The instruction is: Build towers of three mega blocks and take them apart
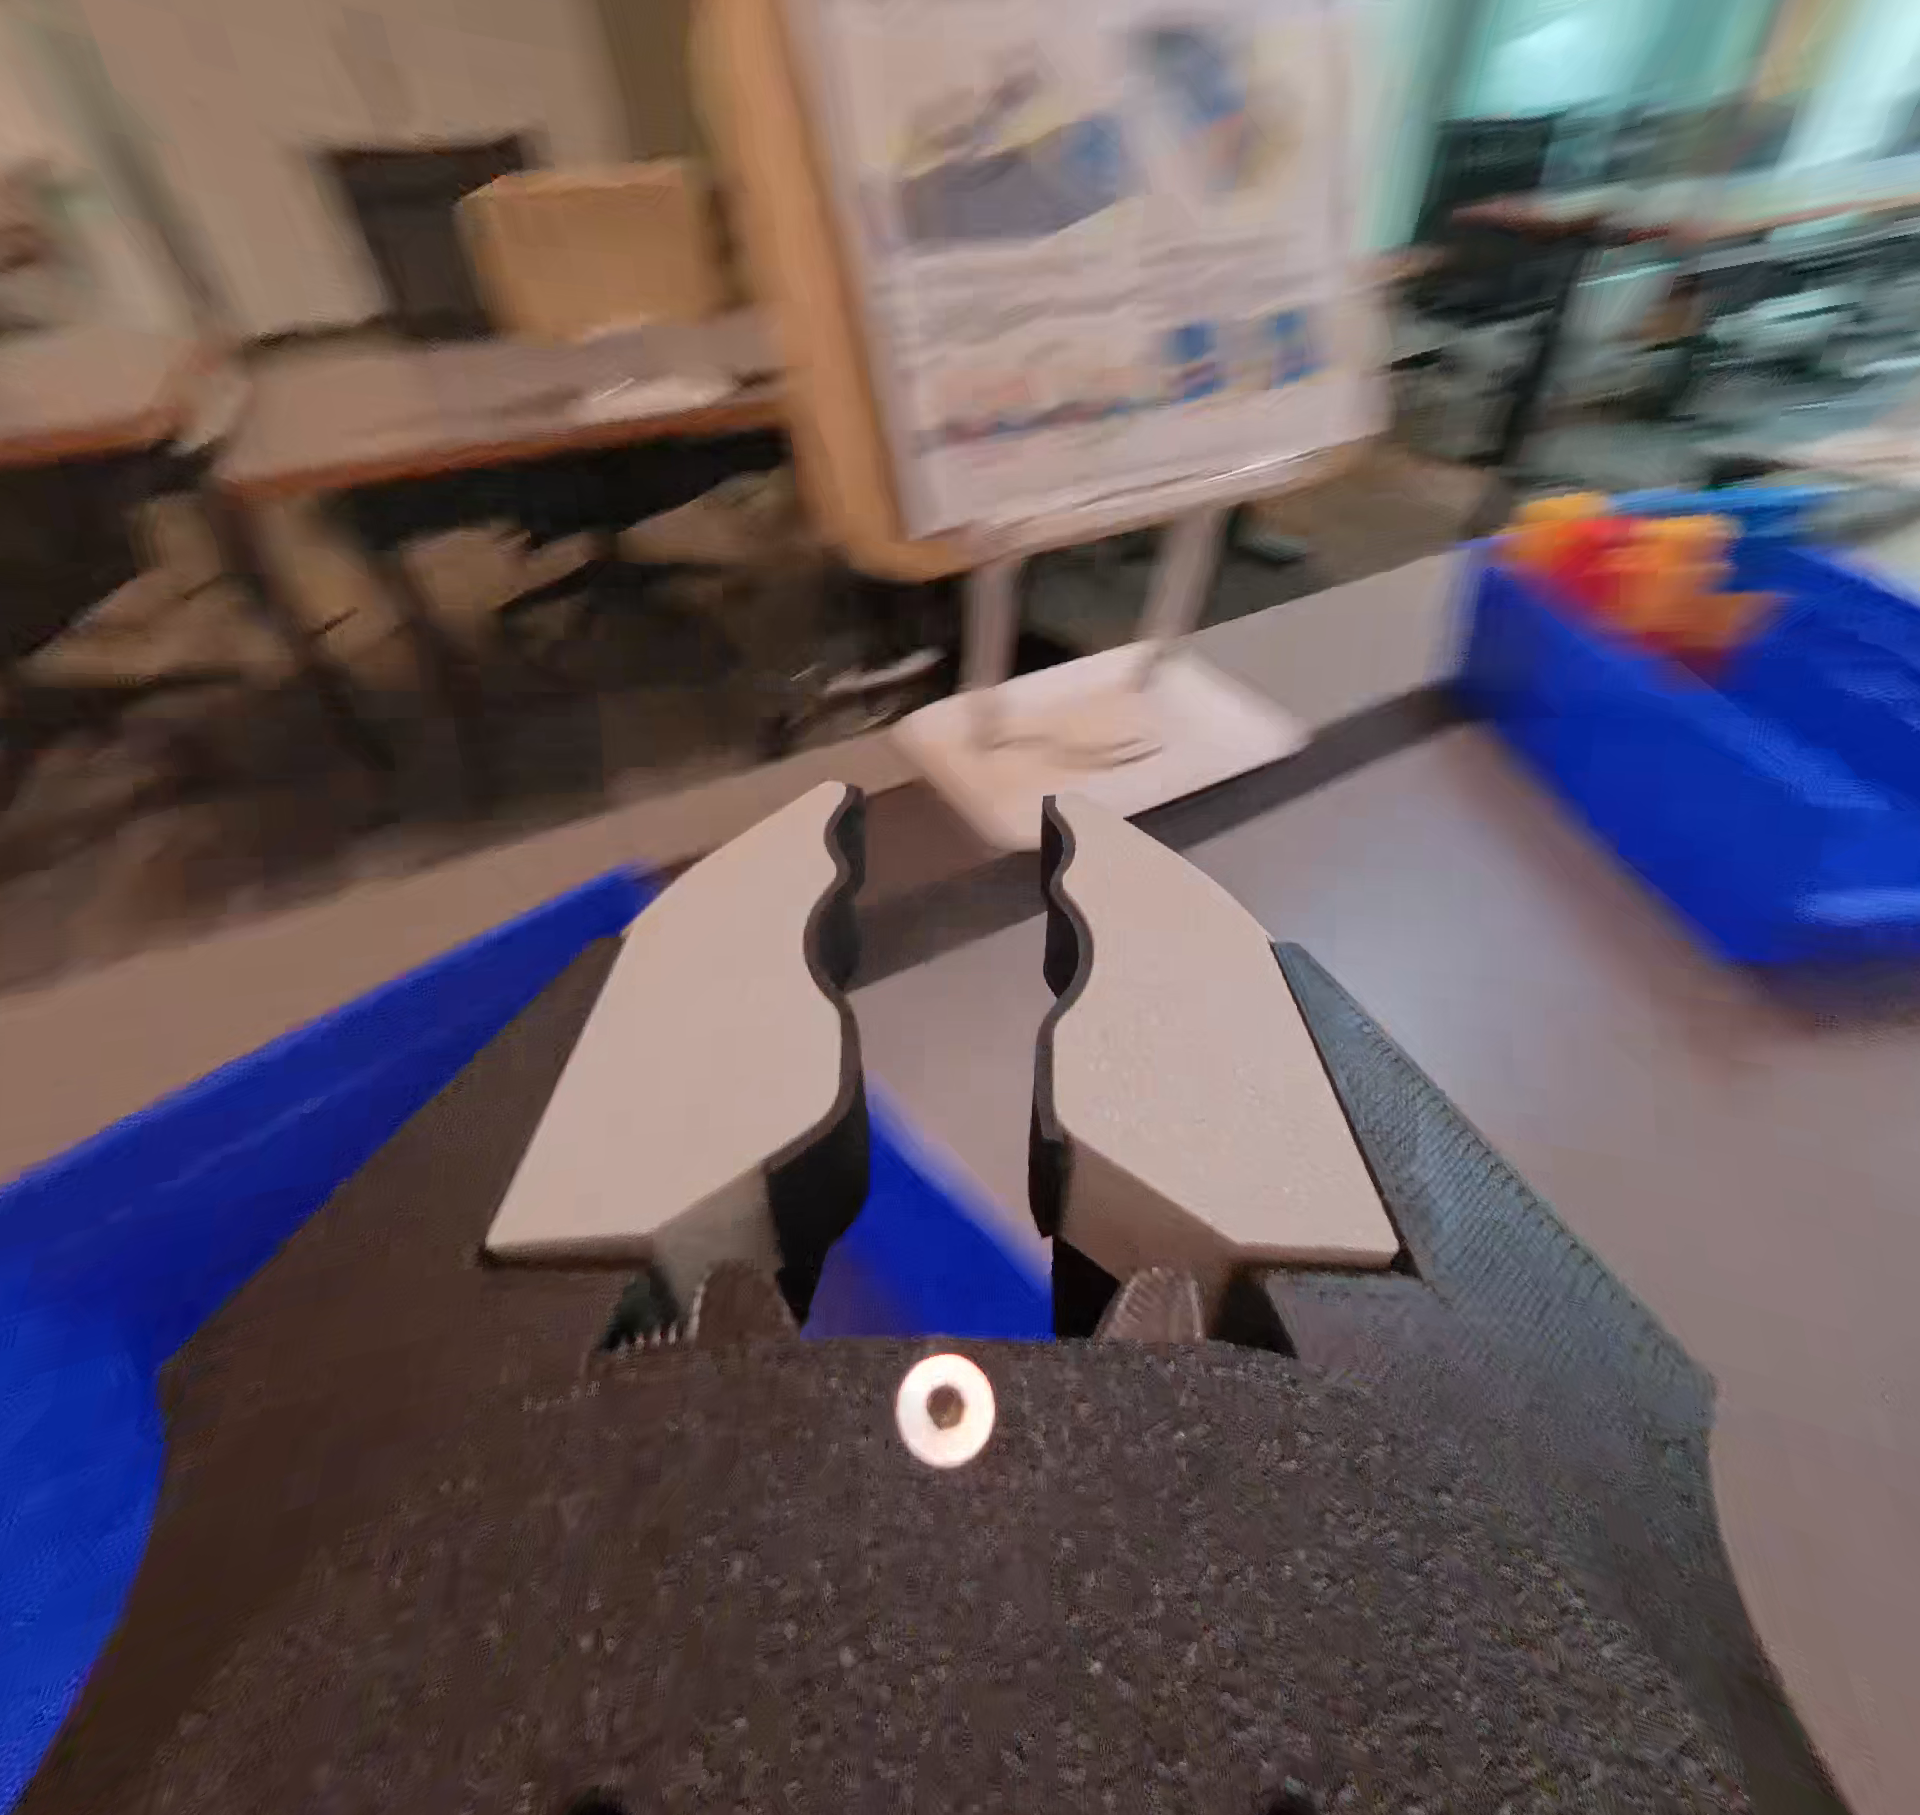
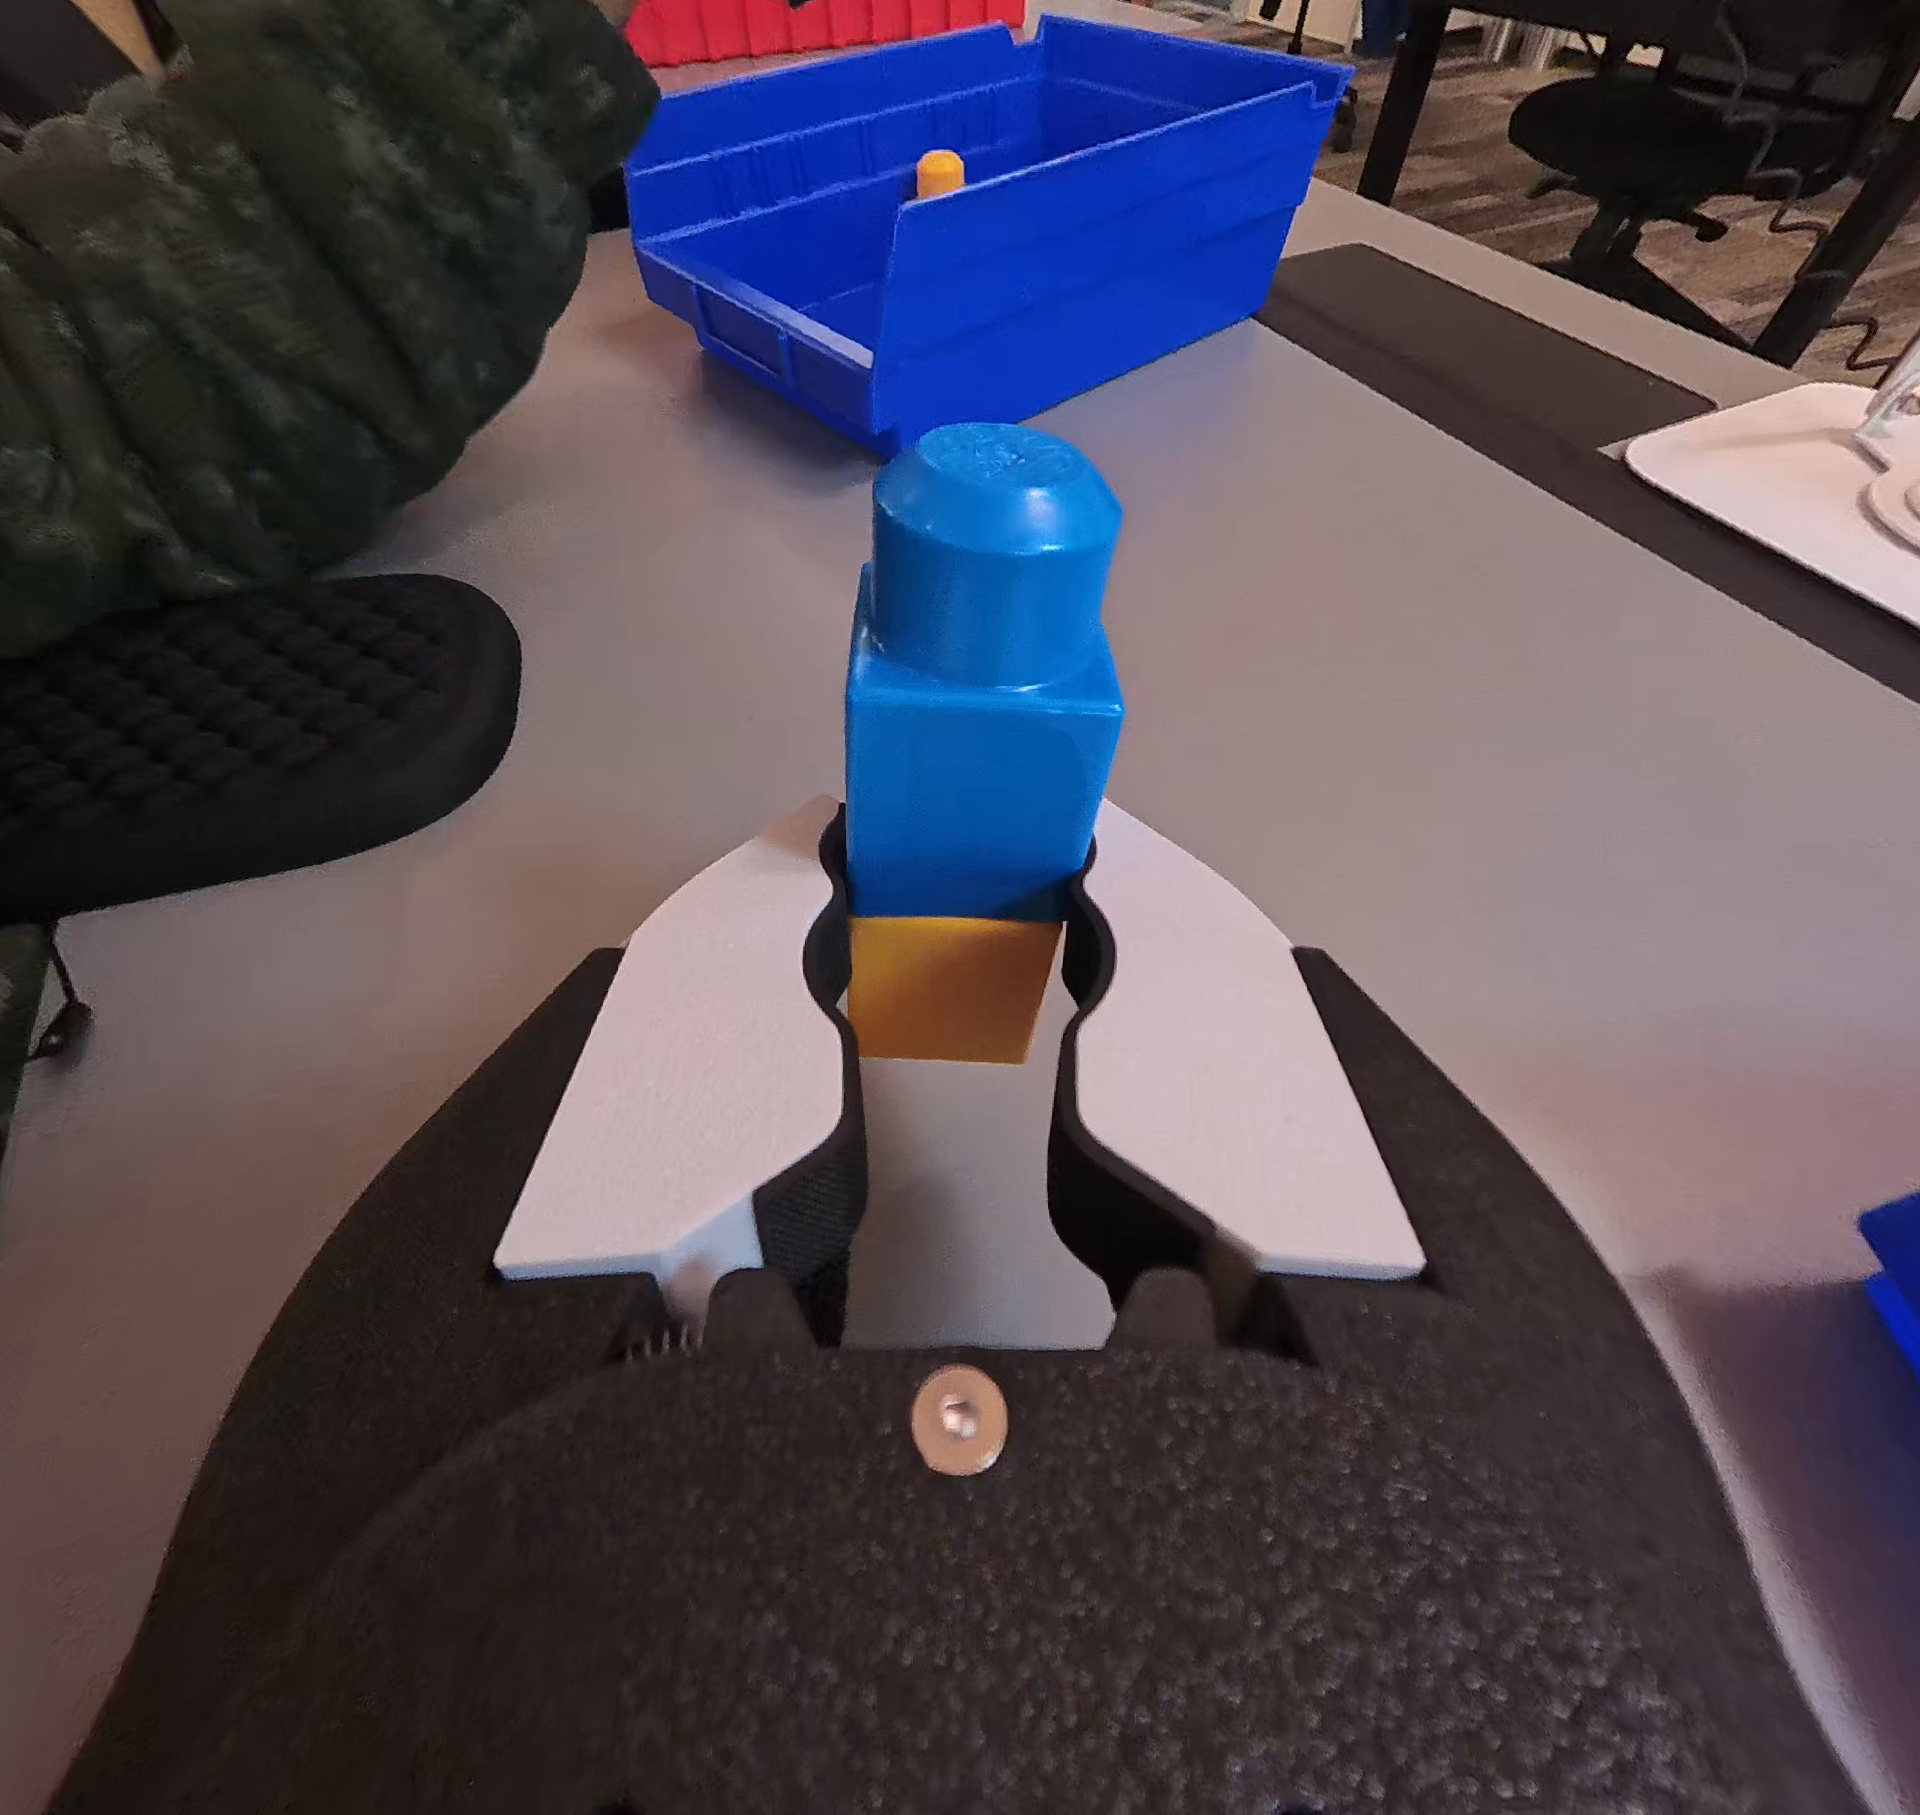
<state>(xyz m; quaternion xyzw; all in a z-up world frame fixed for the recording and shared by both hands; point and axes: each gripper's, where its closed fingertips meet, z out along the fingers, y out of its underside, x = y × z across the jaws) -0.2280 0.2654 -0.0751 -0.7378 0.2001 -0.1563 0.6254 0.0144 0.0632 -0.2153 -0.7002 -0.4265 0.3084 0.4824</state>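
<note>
In the right wrist view my right gripper (image 2: 961, 866) is shut on a two-block stack: a blue mega block (image 2: 982, 726) sits on top of an orange block (image 2: 951, 986). The fingertips press at the seam between the two, over the grey table (image 2: 1403, 778). I cannot tell whether the stack rests on the table. In the blurred left wrist view my left gripper (image 1: 948, 830) is open and empty, above the rim of a blue bin (image 1: 208, 1194). A second blue bin (image 1: 1714, 757) at the right holds several orange, red and yellow blocks (image 1: 1631, 570).
A blue bin (image 2: 987, 238) with one orange block (image 2: 940, 173) stands beyond the stack. A green-sleeved arm (image 2: 260, 259) and a black mesh pad (image 2: 239, 726) are at the left. A white stand base (image 2: 1766, 477) is at the right, and another bin's corner (image 2: 1891, 1277) is near me. Across from one pair of fingers to the other is roughly 35 cm.
</note>
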